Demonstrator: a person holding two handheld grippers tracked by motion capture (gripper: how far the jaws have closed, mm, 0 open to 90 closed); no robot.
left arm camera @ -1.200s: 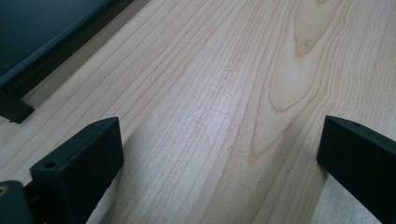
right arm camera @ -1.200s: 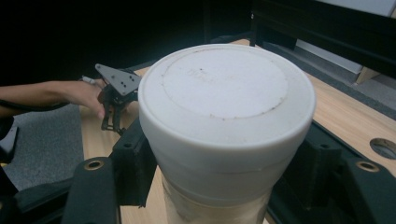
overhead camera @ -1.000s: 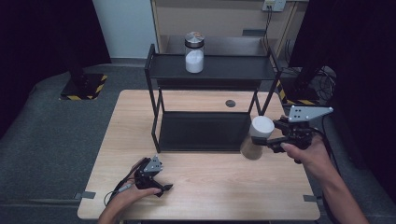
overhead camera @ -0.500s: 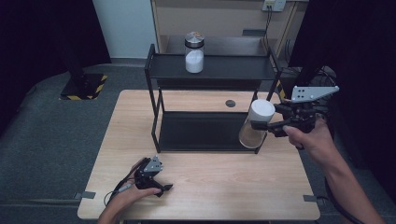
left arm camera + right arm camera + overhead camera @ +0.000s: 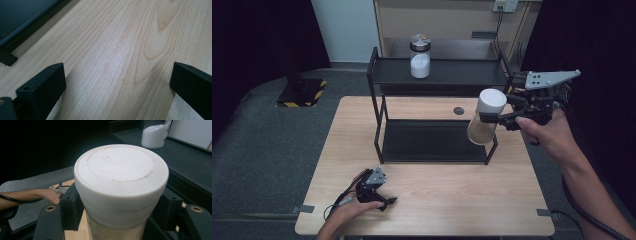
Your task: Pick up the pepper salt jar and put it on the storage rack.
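At right of the high view, white-lidded jar [image 5: 485,121] clamped in the right gripper [image 5: 502,117], held off the bench [image 5: 452,200] beside the black shelf [image 5: 437,75], left gripper [image 5: 379,200] rested lower left, jaws wide apart, nothing held.

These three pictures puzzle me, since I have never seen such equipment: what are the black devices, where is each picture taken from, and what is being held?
A person sits at a wooden table with a hand-held pair of tongs in each hand; there is no robot arm. The high view looks down from above the person. The other two come from small cameras riding on the tongs.

The right tongs are shut on a white-lidded jar, lifted beside a black two-tier shelf; the right gripper view looks down on its lid. The left tongs rest open near the table's front edge, with nothing between them. A second jar of white powder stands on the shelf's top tier.
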